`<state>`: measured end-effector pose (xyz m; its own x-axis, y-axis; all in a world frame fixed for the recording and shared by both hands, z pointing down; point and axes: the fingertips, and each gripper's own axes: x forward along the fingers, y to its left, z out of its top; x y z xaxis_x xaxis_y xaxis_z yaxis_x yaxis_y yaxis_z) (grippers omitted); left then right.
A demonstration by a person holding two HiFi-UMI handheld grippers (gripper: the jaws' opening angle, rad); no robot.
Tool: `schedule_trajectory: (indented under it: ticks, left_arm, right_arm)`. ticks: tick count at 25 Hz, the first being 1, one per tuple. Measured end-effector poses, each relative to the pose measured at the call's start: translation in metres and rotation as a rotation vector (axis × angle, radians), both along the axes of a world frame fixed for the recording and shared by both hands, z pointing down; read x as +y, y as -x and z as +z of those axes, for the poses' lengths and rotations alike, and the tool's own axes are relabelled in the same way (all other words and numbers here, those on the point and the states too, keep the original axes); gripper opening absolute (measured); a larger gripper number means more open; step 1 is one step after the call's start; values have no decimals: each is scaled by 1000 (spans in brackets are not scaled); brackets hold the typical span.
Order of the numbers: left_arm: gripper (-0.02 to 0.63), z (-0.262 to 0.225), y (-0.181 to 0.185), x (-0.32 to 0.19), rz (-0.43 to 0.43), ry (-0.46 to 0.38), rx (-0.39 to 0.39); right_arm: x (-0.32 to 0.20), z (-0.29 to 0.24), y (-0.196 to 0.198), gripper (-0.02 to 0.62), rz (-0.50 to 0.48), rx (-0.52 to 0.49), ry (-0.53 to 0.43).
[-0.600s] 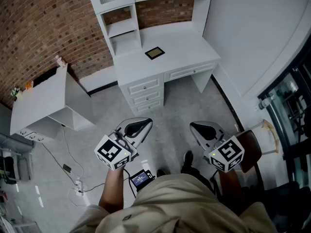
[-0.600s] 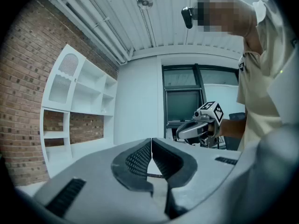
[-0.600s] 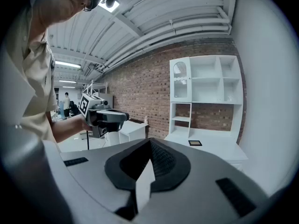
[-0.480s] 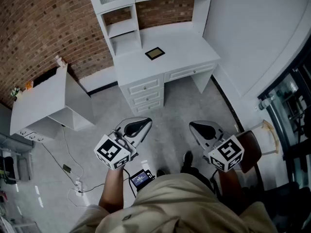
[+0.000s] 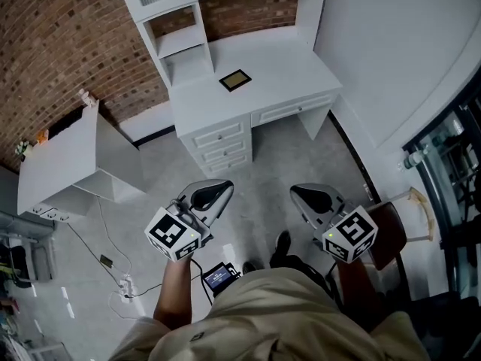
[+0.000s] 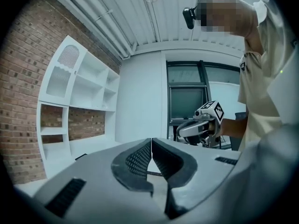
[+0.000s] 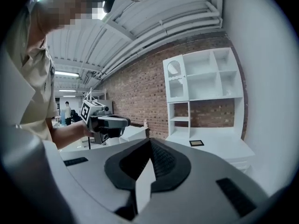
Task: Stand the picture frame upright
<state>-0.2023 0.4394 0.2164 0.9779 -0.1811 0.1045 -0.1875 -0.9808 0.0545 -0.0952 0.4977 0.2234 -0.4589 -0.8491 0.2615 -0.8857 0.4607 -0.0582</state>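
Note:
The picture frame (image 5: 235, 80) lies flat on the white desk (image 5: 278, 74) far ahead of me, a small dark frame around a tan picture; in the right gripper view the picture frame (image 7: 196, 143) is a small dark square on the desk top. My left gripper (image 5: 224, 189) is held at waist height well short of the desk, jaws shut with nothing between them. My right gripper (image 5: 295, 194) is level with it on the other side, also shut and empty. In the left gripper view the pads (image 6: 140, 158) meet.
The desk has drawers (image 5: 222, 146) at its left front and a white shelf unit (image 5: 176, 28) above, against a brick wall (image 5: 52, 43). A separate white cabinet (image 5: 75, 156) stands to the left. Cables and a power strip (image 5: 124, 286) lie on the grey floor. A brown chair (image 5: 391, 232) is at my right.
The head view has shifted slightly, so the desk and frame sit a little higher and farther left. Both grippers stay shut and keep about the same place.

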Motion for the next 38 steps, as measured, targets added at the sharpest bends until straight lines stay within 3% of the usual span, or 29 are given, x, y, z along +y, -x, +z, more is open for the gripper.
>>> schedule_trajectory:
  ticks: [6, 16, 22, 29, 34, 38]
  left_arm:
    - [12, 14, -57, -44, -26, 6, -53]
    - [12, 5, -157, -115, -103, -6, -79]
    - [12, 13, -181, -167, -110, 20, -102]
    - [12, 27, -198, -258, -61, 41, -53]
    - [12, 22, -203, -332, -3, 31, -8]
    - [12, 30, -200, -388, 18, 12, -25]
  right_arm:
    - [-48, 16, -67, 5, 11, -50, -2]
    - [-133, 18, -177, 3, -66, -60, -15]
    - [-182, 31, -194, 3, -87, -84, 21]
    - [-260, 37, -211, 4, -27, -46, 42]
    - [-333, 26, -206, 3, 17, -7, 38]
    - [-385, 23, -189, 5, 9, 3, 28]
